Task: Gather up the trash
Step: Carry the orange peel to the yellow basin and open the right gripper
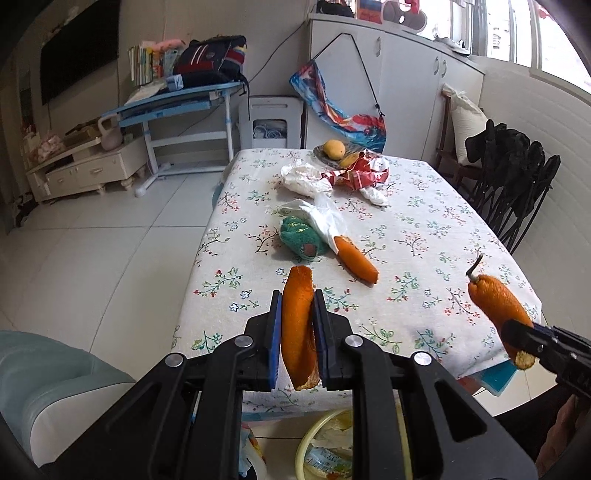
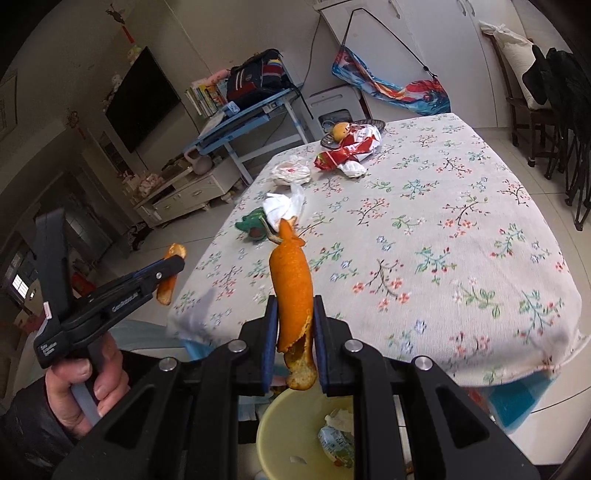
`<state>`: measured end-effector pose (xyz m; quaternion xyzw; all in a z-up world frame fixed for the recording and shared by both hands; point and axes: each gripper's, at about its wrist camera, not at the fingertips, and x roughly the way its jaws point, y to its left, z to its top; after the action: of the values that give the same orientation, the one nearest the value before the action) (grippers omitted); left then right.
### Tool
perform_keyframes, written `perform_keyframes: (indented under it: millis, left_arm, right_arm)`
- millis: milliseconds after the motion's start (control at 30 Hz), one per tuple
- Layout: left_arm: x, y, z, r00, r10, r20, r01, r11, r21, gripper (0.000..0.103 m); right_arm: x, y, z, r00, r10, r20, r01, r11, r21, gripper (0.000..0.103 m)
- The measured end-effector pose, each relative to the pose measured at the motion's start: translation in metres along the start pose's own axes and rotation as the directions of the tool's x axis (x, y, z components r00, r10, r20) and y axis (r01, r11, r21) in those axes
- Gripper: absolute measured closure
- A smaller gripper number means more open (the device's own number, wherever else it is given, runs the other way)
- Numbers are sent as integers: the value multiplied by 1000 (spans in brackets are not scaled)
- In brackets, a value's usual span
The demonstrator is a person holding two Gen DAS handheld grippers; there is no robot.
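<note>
Both grippers clamp peels — left gripper (image 1: 297,314) on one peel (image 1: 298,325), right gripper (image 2: 294,321) on another (image 2: 293,295) — over the bin (image 2: 269,424); next, probably release.

1. White tile floor (image 1: 110,236), glossy.
2. Table under a floral tablecloth (image 1: 424,236).
3. Black TV (image 2: 142,99) on the pale left wall, cream TV cabinet (image 1: 85,173) below it.
4. Blue desk (image 1: 177,101) holding books and a dark backpack (image 1: 212,59).
5. White cupboards (image 1: 399,85) along the back wall.
6. Bright window (image 1: 517,29) at top right, daylight.
7. Dark chairs (image 1: 513,184) right of the table.
</note>
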<state>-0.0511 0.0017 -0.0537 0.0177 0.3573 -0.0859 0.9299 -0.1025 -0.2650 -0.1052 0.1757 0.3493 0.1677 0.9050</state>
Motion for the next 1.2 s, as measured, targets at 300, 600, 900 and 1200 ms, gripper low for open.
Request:
perform_keyframes:
  millis: [300,600,900,1200]
  left_arm:
    - [-19,-8,-10,999,-23,23,23,1000,15,87]
    - [-33,-14,-22,999,-45,29,45,999,22,87]
    - [-43,-15,-30,997,-61,38,60,998,18,87]
    - [-51,-18,-32,993,-101,59,100,995,19,87]
  right_arm:
    - [-9,15,-19,999,3,-32,-5,999,-44,84]
    - [-5,25,-41,994,-5,-106,-3,997,-77,84]
    - [7,33,-60,982,-30,-188,6,992,-127,84]
    - [31,34,-81,951,-73,-300,23,986,-168,84]
